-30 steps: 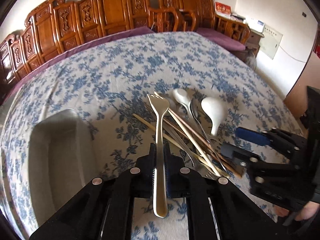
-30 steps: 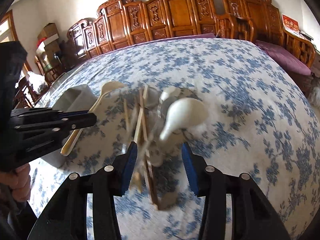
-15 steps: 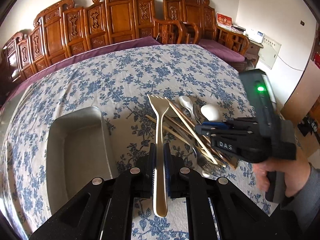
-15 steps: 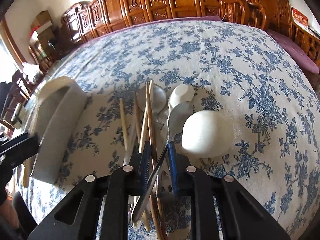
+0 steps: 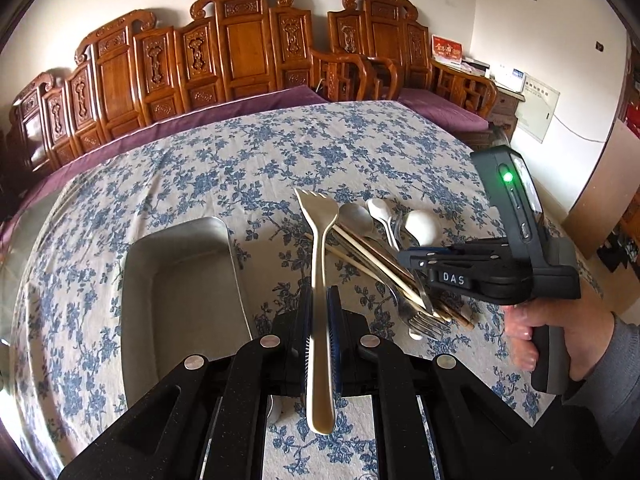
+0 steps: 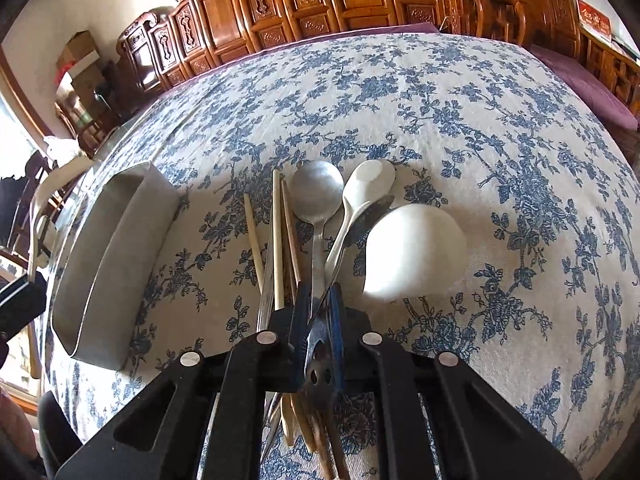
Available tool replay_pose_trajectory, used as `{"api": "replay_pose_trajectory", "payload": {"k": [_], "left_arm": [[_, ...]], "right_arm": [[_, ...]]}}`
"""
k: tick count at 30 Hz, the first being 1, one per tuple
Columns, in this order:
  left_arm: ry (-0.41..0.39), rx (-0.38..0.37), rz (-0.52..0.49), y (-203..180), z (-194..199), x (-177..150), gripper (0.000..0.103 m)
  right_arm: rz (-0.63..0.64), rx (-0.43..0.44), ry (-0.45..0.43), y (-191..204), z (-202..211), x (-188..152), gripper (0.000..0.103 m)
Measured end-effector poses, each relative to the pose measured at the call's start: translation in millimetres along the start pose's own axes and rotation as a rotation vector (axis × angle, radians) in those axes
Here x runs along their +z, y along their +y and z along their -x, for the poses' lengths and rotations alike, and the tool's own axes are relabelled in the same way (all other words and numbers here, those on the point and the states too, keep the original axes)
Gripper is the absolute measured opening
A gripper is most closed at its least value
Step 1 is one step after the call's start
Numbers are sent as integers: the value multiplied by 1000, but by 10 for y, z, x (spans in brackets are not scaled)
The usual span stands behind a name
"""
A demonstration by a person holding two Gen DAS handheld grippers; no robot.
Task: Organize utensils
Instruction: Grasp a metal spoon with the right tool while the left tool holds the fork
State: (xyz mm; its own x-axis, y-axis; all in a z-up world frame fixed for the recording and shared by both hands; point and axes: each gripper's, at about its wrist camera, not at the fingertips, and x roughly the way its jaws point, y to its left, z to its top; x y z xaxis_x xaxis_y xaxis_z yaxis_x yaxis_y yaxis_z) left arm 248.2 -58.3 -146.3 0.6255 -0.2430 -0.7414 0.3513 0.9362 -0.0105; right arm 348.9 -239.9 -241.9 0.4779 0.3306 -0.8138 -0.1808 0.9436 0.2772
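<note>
L gripper is clamping a cream fork by the mid-handle, tines pointing away toward the far side of the table, handle end sticking back past the pads. Fork is pale, matte, w/ short stubby tines & a broad head; it's hanging above the cloth, just right of the tray.

R gripper, seen from the L cam as a black unit marked DAS held by a hand, has just been closing its jaws & is now pinching a metal spoon by its thin handle; the handle end has small holes & is showing between the blue pads. Spoon's bowl is dark, shiny, lying tilted against the white spoon.

Rest of the pile is lying on the cloth right of the tray: a dull grey round spoon, a big white ladle bowl face down, several chopsticks (pale & brown) side by side, plus metal forks w/ tines toward the camera in the L view. Tray is grey metal, rectangular, rounded corners, nothing showing inside it. Cloth is white w/ blue flowers.
</note>
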Motion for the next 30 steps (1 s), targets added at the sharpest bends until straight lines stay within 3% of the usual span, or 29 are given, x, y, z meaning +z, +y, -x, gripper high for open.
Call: {"api": "replay_pose_trajectory", "payload": {"k": [2, 6, 11, 15, 19, 26, 30], "left_arm": [[2, 0, 2, 1, -4, -15, 7], [3, 1, -5, -22, -5, -25, 7], [2, 4, -11, -31, -6, -13, 7], [1, 3, -17, -44, -9, -7, 7], [2, 1, -18, -62, -24, -19, 7], [0, 3, -20, -61, -26, -42, 7], [-6, 1, -20, -50, -9, -53, 7]], "right_arm": [[-5, 6, -1, -10, 15, 11, 12], [1, 1, -1, -27, 23, 23, 0], [-11, -38, 13, -93, -15, 10, 0], [-55, -8, -10, -153, 25, 45, 6], [-72, -17, -5, -170, -23, 99, 26], [-100, -96, 2, -221, -69, 190, 23], [-64, -185, 19, -205, -97, 245, 23]]}}
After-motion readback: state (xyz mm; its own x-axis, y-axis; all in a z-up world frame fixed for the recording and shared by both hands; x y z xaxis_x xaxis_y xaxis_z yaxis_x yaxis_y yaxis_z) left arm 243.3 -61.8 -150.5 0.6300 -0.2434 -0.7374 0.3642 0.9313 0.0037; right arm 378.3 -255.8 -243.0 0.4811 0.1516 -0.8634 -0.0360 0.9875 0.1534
